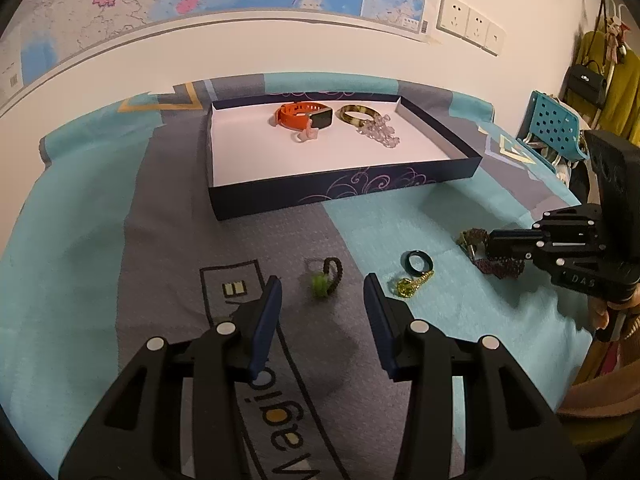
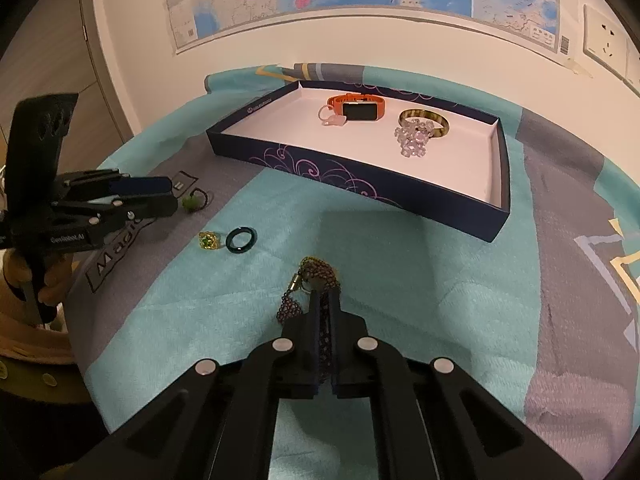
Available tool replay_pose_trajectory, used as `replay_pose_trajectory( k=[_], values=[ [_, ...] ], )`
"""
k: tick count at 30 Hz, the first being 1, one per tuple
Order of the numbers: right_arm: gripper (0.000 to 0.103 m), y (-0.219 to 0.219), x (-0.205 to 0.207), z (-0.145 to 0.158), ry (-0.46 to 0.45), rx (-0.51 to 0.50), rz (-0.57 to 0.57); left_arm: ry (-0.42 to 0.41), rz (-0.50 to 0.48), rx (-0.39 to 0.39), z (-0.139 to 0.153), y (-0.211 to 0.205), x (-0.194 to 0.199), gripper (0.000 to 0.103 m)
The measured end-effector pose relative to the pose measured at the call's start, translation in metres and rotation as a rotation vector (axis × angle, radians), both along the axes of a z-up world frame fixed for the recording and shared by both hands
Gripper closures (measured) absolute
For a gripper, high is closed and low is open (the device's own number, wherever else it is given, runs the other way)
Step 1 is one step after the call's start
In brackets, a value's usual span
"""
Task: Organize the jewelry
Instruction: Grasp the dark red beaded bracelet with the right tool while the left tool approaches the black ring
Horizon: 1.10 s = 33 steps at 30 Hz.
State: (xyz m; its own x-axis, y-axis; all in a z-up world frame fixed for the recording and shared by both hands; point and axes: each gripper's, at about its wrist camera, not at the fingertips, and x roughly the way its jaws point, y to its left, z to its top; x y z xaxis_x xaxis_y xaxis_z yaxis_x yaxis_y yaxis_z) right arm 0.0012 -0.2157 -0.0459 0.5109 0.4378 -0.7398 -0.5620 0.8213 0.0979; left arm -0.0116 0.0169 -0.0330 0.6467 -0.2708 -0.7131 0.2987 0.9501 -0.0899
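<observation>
My right gripper [image 2: 325, 296] is shut on a dark beaded chain [image 2: 316, 270] that lies on the teal cloth, its loops spilling out around the fingertips. From the left wrist view the same gripper [image 1: 490, 246] pins the chain [image 1: 500, 268] at the right. My left gripper [image 1: 323, 280] stands open over the grey cloth. A dark hair tie with a green bead [image 1: 334, 270] lies between and just beyond its fingertips, untouched. A dark ring [image 1: 418, 262] and a gold ring with a green stone [image 1: 408, 286] rest between the two grippers.
A shallow navy box [image 1: 344, 192] with a white floor stands further back. It holds an orange watch [image 1: 304, 114], a tortoiseshell bangle [image 1: 358, 114], a clear bead bracelet [image 1: 380, 130] and a small pink piece [image 1: 306, 134]. A wall with a map rises behind.
</observation>
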Motion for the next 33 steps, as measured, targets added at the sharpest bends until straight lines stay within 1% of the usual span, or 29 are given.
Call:
replay_pose_trajectory(
  k=[8,10,12,13,14,15,16,19,20,21,23,24,25,26,27,28,31,33],
  values=[
    [0.103,-0.011,-0.006,0.015,-0.032,0.043,-0.027,0.007,-0.018,0.017,-0.003,-0.009,0.003,0.062],
    [0.103,-0.012,-0.006,0.016,-0.03,0.047,-0.03,-0.003,-0.036,0.01,0.001,-0.014,0.002,0.062],
    [0.102,-0.012,-0.005,0.014,-0.011,0.049,-0.027,-0.021,-0.076,0.009,0.005,-0.025,0.0,0.062],
    [0.1,-0.011,-0.004,0.012,-0.006,0.046,-0.026,-0.028,-0.098,0.01,0.006,-0.031,-0.001,0.062],
    [0.097,-0.009,-0.004,0.01,-0.003,0.04,-0.024,-0.034,-0.124,0.013,0.008,-0.039,-0.002,0.062],
    [0.09,-0.008,-0.003,0.008,0.003,0.034,-0.021,-0.041,-0.142,0.02,0.009,-0.045,-0.002,0.062],
    [0.087,-0.006,-0.002,0.005,0.007,0.028,-0.02,-0.044,-0.158,0.026,0.009,-0.051,-0.001,0.062],
    [0.082,-0.003,0.0,-0.002,0.026,0.019,-0.015,-0.033,-0.189,0.04,0.005,-0.062,0.003,0.062],
    [0.076,-0.002,0.001,-0.004,0.026,0.015,-0.018,-0.027,-0.195,0.044,0.003,-0.064,0.004,0.062],
    [0.074,-0.001,0.001,-0.005,0.028,0.013,-0.014,-0.016,-0.201,0.051,0.0,-0.067,0.005,0.062],
    [0.074,0.001,0.001,-0.008,0.03,0.003,-0.006,0.015,-0.209,0.056,-0.006,-0.071,0.009,0.064],
    [0.078,0.002,0.001,-0.008,0.027,0.0,-0.004,0.027,-0.209,0.057,-0.009,-0.07,0.01,0.065],
    [0.083,0.002,0.001,-0.008,0.028,0.002,0.004,0.038,-0.206,0.06,-0.011,-0.07,0.011,0.067],
    [0.097,0.003,0.0,-0.008,0.029,0.005,0.012,0.05,-0.202,0.064,-0.013,-0.07,0.012,0.068],
    [0.102,0.004,0.0,-0.007,0.022,-0.001,0.013,0.058,-0.2,0.064,-0.014,-0.069,0.012,0.069],
    [0.102,0.004,-0.002,-0.006,0.015,-0.009,0.013,0.059,-0.199,0.064,-0.015,-0.067,0.011,0.069],
    [0.102,0.003,-0.004,-0.003,0.011,0.009,0.018,0.066,-0.2,0.066,-0.015,-0.063,0.008,0.076],
    [0.102,0.0,-0.005,0.001,0.006,0.032,0.018,0.074,-0.2,0.058,-0.015,-0.058,0.004,0.077]
  ],
)
